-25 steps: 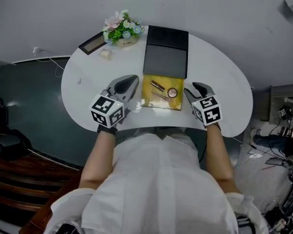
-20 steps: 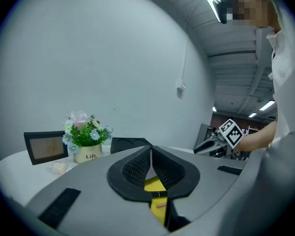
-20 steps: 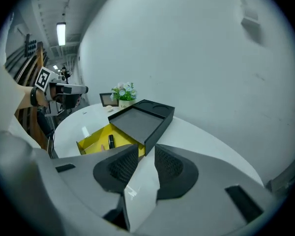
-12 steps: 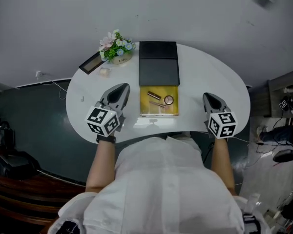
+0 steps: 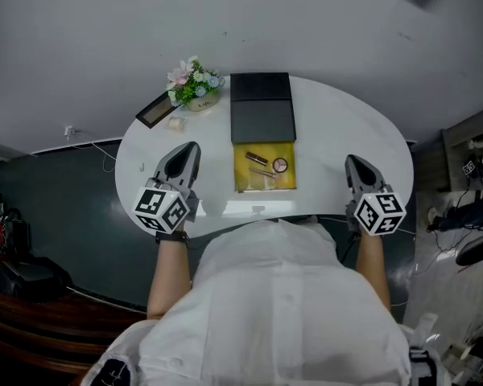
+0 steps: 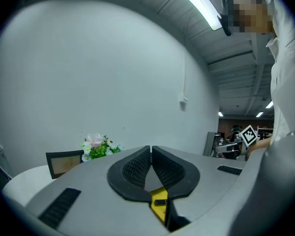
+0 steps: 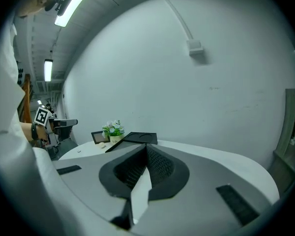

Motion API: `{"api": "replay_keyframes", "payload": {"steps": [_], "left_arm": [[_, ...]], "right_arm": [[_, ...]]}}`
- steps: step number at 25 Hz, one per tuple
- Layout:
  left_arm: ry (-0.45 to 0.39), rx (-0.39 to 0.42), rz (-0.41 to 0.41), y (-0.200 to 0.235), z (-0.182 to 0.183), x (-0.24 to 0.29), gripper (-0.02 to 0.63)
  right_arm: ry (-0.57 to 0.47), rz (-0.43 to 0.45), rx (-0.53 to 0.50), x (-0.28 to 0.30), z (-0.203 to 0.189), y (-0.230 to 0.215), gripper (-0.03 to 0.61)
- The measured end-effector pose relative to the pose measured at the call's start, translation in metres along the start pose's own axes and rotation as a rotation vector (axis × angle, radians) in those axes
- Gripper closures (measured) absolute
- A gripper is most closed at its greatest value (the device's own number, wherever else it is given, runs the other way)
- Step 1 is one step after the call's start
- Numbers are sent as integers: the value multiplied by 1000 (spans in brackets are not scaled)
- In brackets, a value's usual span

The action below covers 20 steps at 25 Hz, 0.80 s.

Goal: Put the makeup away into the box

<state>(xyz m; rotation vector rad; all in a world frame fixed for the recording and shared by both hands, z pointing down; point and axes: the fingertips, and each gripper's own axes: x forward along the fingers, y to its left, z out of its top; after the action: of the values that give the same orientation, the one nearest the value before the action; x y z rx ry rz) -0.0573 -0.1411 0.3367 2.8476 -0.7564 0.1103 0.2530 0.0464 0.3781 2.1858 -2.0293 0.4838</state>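
An open yellow box [image 5: 265, 175] lies at the middle of the white table [image 5: 330, 127], its black lid [image 5: 262, 107] folded back behind it. Inside lie a lipstick [image 5: 257, 158], a round compact [image 5: 280, 165] and another small piece. My left gripper [image 5: 190, 151] hovers left of the box, apart from it, jaws shut and empty [image 6: 151, 149]. My right gripper [image 5: 354, 166] hovers right of the box, also clear of it, shut with nothing between its jaws [image 7: 146, 146]. The right gripper view shows the lid [image 7: 137, 137] far ahead to the left.
A small pot of flowers [image 5: 195, 81] and a dark picture frame [image 5: 156, 110] stand at the table's far left, with a small pale object [image 5: 179, 101] by them. The table's near edge runs just in front of the person's white shirt. A wall rises behind the table.
Both grippers have drawn away from the sides of the box, the left one outward to the left, the right one outward to the right, and both have risen.
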Motion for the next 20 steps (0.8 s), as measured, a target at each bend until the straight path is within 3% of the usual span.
{"api": "replay_keyframes", "payload": {"steps": [20], "left_arm": [[-11, 7, 12, 1, 5, -4, 591]], "right_arm": [[-7, 31, -96, 5, 12, 12, 569]]}}
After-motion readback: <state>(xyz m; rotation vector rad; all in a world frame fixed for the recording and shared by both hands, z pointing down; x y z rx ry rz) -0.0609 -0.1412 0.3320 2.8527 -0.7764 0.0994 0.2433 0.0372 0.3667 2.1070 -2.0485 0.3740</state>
